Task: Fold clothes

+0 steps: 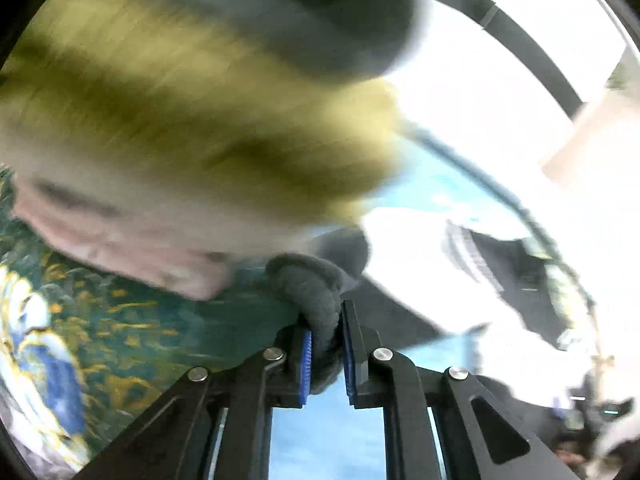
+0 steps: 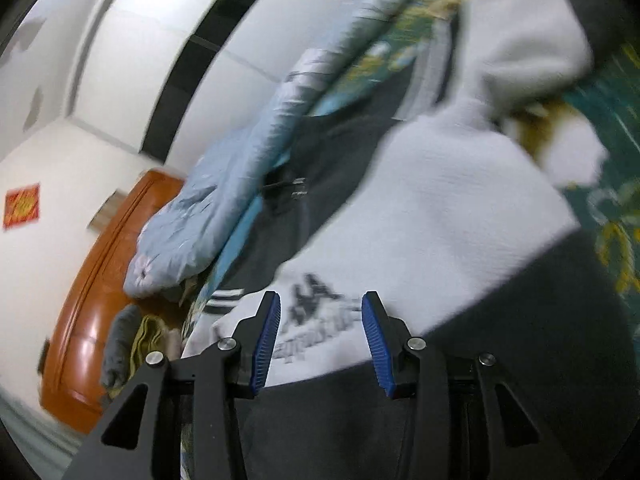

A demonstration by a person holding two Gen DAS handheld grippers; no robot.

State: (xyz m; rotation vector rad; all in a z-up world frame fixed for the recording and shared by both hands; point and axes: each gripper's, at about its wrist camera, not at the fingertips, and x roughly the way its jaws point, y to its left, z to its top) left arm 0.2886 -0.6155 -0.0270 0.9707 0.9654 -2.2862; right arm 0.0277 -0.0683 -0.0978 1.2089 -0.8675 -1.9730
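Observation:
In the left wrist view my left gripper is shut on a bunched dark grey piece of cloth, pinched between its blue pads. Above it a blurred olive-yellow and pale garment fills the view. In the right wrist view my right gripper stands open just over a white and dark grey sweatshirt, its pads either side of the printed dark logo and pressing on nothing. The sweatshirt lies spread on the bed, with one white sleeve at the upper right.
A green patterned bedspread covers the bed and shows again as bedspread at the right. A light blue quilt lies bunched along the far side. An orange-brown wooden headboard and white walls stand beyond it.

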